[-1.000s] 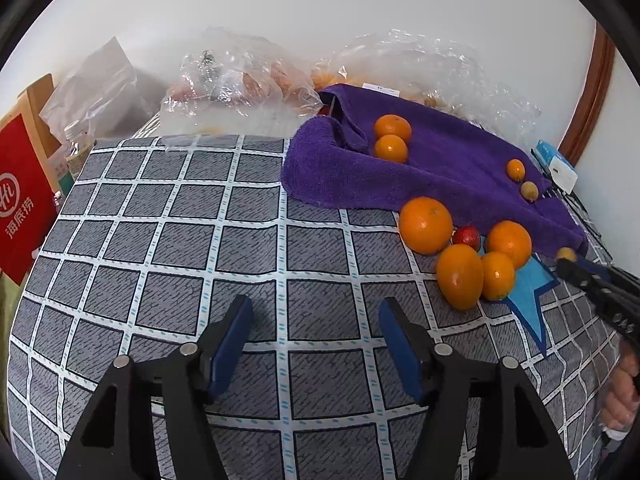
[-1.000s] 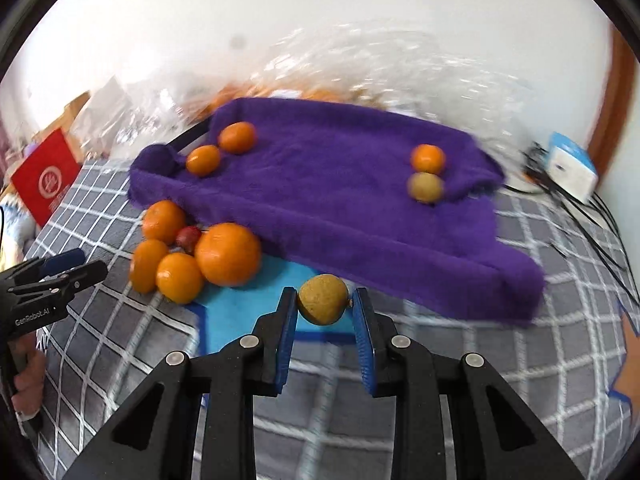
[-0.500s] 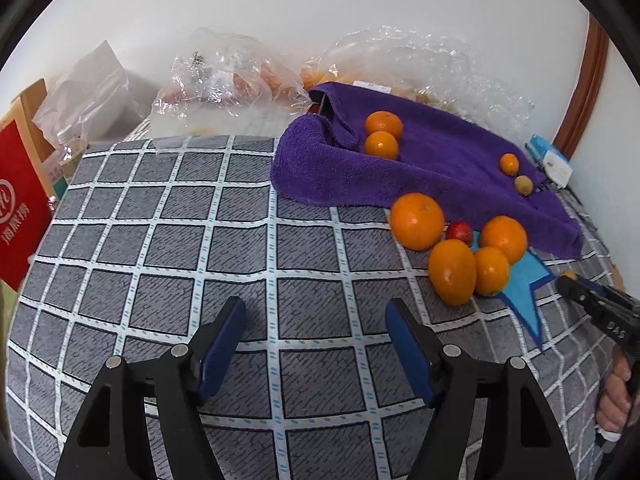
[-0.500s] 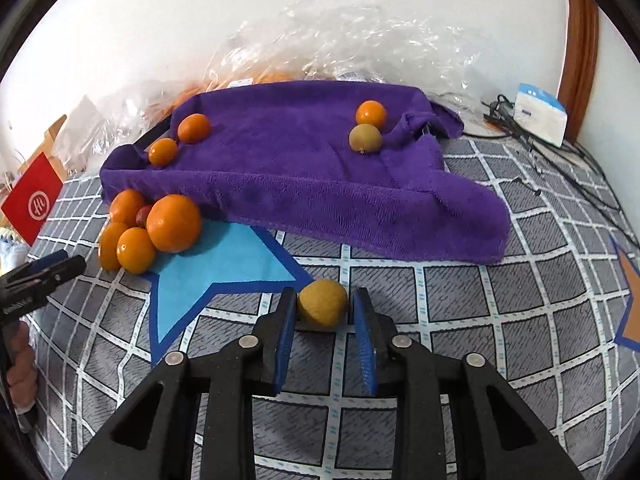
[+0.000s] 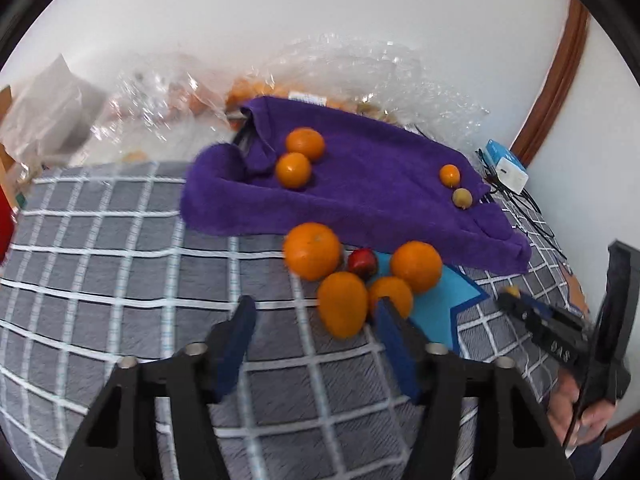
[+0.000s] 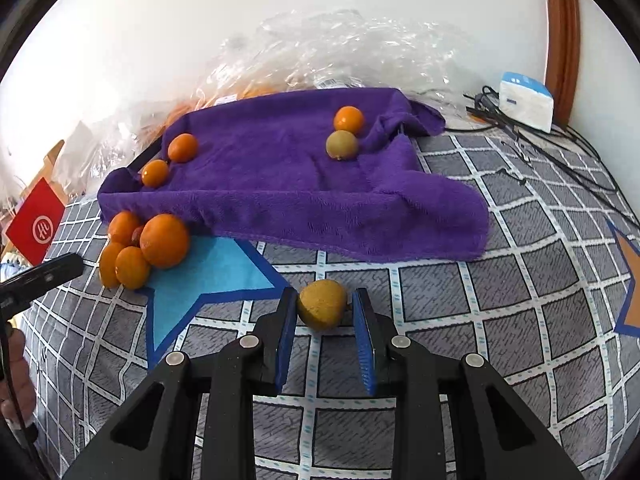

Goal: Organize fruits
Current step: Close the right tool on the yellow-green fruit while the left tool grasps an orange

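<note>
Presently the right gripper (image 6: 325,314) is clamped on a yellow fruit (image 6: 322,304) above the checked cloth (image 6: 460,320), near the towel (image 6: 300,184). Left gripper (image 5: 312,320), jaws closing on nothing, is beside the oranges (image 5: 344,304).

The right gripper (image 6: 325,312) pinches a small yellow-brown fruit (image 6: 322,303) between its pads, while the left gripper (image 5: 310,334) angles downward, its jaws closing on nothing.
</note>
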A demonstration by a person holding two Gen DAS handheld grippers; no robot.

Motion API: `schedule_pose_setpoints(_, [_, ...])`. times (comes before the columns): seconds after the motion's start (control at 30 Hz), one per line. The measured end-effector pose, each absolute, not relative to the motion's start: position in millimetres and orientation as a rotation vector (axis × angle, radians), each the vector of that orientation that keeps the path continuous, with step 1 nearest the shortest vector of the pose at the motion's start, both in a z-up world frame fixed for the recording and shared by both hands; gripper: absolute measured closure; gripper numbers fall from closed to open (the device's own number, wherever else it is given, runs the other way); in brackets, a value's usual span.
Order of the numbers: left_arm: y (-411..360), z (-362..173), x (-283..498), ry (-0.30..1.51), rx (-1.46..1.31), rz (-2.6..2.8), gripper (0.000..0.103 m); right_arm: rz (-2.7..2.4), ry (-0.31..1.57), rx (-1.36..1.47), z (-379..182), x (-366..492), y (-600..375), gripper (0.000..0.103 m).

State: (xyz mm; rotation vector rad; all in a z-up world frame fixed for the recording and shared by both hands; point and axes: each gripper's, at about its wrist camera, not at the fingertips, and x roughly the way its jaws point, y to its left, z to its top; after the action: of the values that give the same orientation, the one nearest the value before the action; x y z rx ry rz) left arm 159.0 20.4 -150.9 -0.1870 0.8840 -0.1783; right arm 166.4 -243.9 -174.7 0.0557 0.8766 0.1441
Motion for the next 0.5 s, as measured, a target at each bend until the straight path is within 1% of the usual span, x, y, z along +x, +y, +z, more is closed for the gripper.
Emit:
schedule_pose_setpoints(0.03, [18.8, -154.4, 164.0, 0.905, -0.202, -0.182, 0.065, 0.15, 0.882, 0.057, -175.6, 166.4, -243.9, 0.075])
schedule_pose_setpoints(0.07, [18.2, -158.5, 169.0, 0.925, -0.23, -0.185, 0.066, 0.15, 0.879, 0.054, -175.3, 166.3, -243.3, 0.075])
schedule_pose_setpoints(0.27, [16.2, -164.8, 177.1, 0.911, -0.293, -0.189, 0.066, 0.156, 0.877, 0.037, -175.8, 167.7, -240.3, 0.075])
schedule_pose_setpoints(0.4, [11.3, -170.4, 180.2, 0.925, -0.288, -0.19, 0.069, 0.161, 0.877, 0.034, -175.9, 167.5, -239.7, 0.075])
schedule_pose_setpoints(0.43, [10.3, -171.5, 179.9, 0.926, -0.28, -0.193, 0.072, 0.16, 0.877, 0.032, -175.8, 167.3, -239.4, 0.075])
schedule_pose_setpoints(0.5, [11.1, -170.3, 177.1, 0.912, -0.277, -0.191, 0.072, 0.158, 0.875, 0.026, -175.6, 166.2, -238.8, 0.075])
